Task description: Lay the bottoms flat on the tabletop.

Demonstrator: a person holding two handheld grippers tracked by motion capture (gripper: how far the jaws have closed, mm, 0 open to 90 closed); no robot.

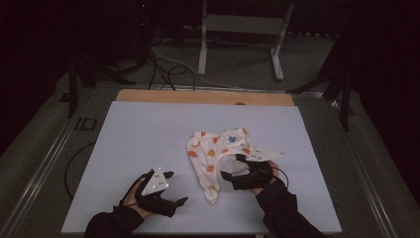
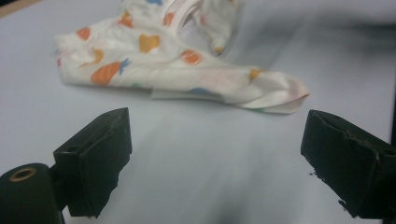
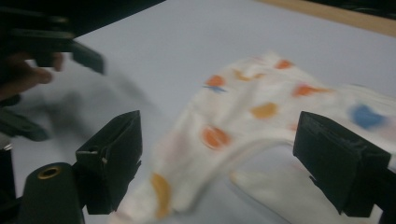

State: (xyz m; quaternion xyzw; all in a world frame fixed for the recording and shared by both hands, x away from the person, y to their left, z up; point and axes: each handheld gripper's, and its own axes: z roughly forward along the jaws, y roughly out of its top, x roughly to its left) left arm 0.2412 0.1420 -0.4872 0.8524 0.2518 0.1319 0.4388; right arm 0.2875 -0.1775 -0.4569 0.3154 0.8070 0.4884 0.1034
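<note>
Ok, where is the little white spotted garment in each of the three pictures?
High view: the garment lies at the table's middle, just ahead of the right gripper.
Left gripper view: top centre, beyond the open jaws.
Right gripper view: centre, running between the open jaws.
Shared landmark: its orange spots.

Small white garment [image 1: 214, 154] printed with orange, yellow and blue shapes: soft knit-looking cloth, matt, creased. White sheet [image 1: 148, 144] covering the table: smooth, matt, paper- or board-like. Light wooden edge strip [image 1: 203, 97] at the far side: smooth wood. Left gripper [image 2: 215, 158] and right gripper [image 3: 217, 163]: black matt plastic, pads rough and chipped at their edges.
</note>
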